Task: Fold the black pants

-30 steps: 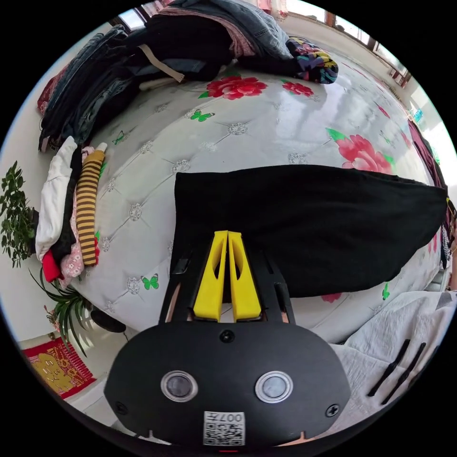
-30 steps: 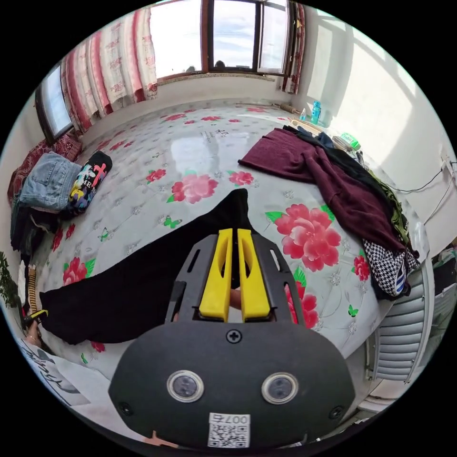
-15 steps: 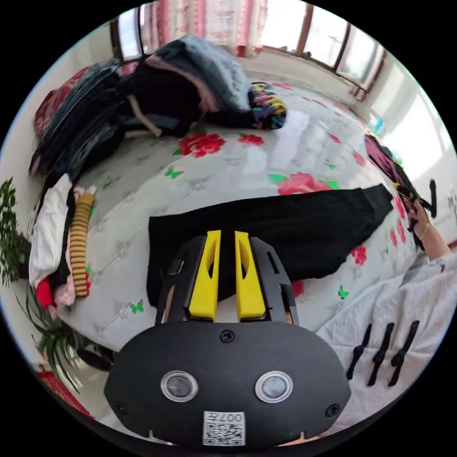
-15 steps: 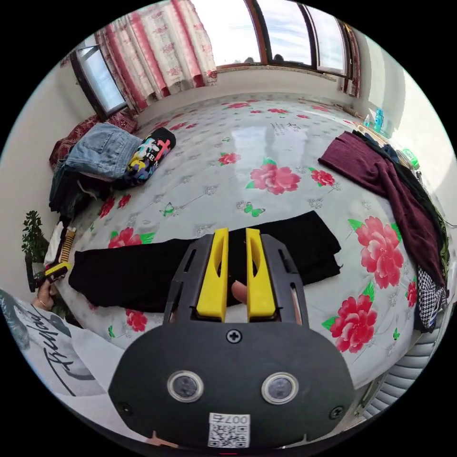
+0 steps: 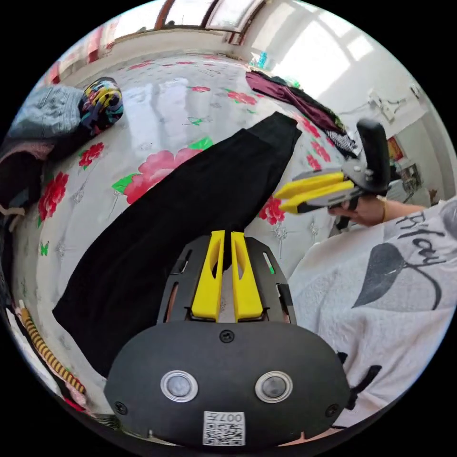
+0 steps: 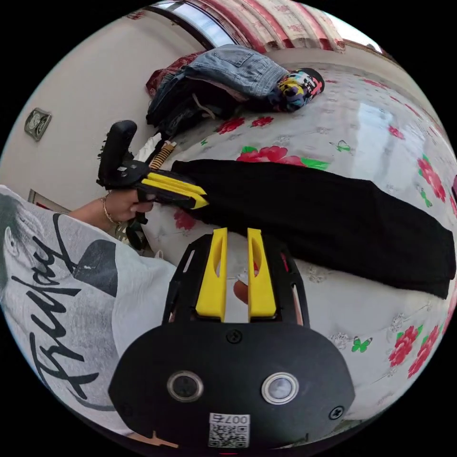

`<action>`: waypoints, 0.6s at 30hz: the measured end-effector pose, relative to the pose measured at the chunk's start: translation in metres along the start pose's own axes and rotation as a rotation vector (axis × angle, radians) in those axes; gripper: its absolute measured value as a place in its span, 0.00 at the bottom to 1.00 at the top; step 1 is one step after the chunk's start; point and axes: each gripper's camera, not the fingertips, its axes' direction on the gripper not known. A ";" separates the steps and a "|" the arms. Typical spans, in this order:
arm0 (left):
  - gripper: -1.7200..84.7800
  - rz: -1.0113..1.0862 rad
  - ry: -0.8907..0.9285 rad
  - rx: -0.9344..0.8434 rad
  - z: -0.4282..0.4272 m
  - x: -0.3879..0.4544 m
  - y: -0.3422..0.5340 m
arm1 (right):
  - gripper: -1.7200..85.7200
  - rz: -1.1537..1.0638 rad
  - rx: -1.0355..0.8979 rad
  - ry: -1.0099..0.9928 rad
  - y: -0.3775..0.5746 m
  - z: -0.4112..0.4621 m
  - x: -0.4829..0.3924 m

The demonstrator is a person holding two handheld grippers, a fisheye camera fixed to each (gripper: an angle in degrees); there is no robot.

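Note:
The black pants point(image 5: 190, 209) lie flat as one long strip on the flowered bed cover point(image 5: 157, 109); in the right gripper view they point(image 6: 323, 214) stretch across the middle. My left gripper point(image 5: 227, 234) hovers over the pants' near edge, its yellow jaws a narrow gap apart and holding nothing. It also shows in the right gripper view as the left gripper point(image 6: 203, 197) by the pants' end, held in a hand. My right gripper point(image 6: 237, 231) is open above bare bed cover just short of the pants. The left gripper view catches the right gripper point(image 5: 281, 200) beside the pants, empty.
A heap of jeans and dark clothes point(image 6: 219, 81) and a colourful roll point(image 6: 297, 88) sit at the bed's far side. Maroon cloth point(image 5: 295, 97) lies at another edge, and a striped garment point(image 5: 43, 350) hangs near a corner. The person's white printed shirt point(image 5: 381, 285) is close by.
Both grippers, shut on the pants' ends a second ago, have let go. The pants now lie flat, and both hands have drawn in toward the person with the cameras swung to face each other.

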 end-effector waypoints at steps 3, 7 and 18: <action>0.01 -0.125 0.167 0.074 -0.018 -0.036 0.001 | 0.08 -0.096 -0.018 -0.025 -0.010 0.021 -0.024; 0.01 -0.158 0.198 0.057 -0.018 -0.044 -0.005 | 0.08 -0.189 -0.031 0.010 -0.034 0.045 -0.046; 0.02 -0.185 0.139 0.144 -0.017 -0.041 -0.002 | 0.02 -0.213 -0.165 -0.084 -0.048 0.094 -0.048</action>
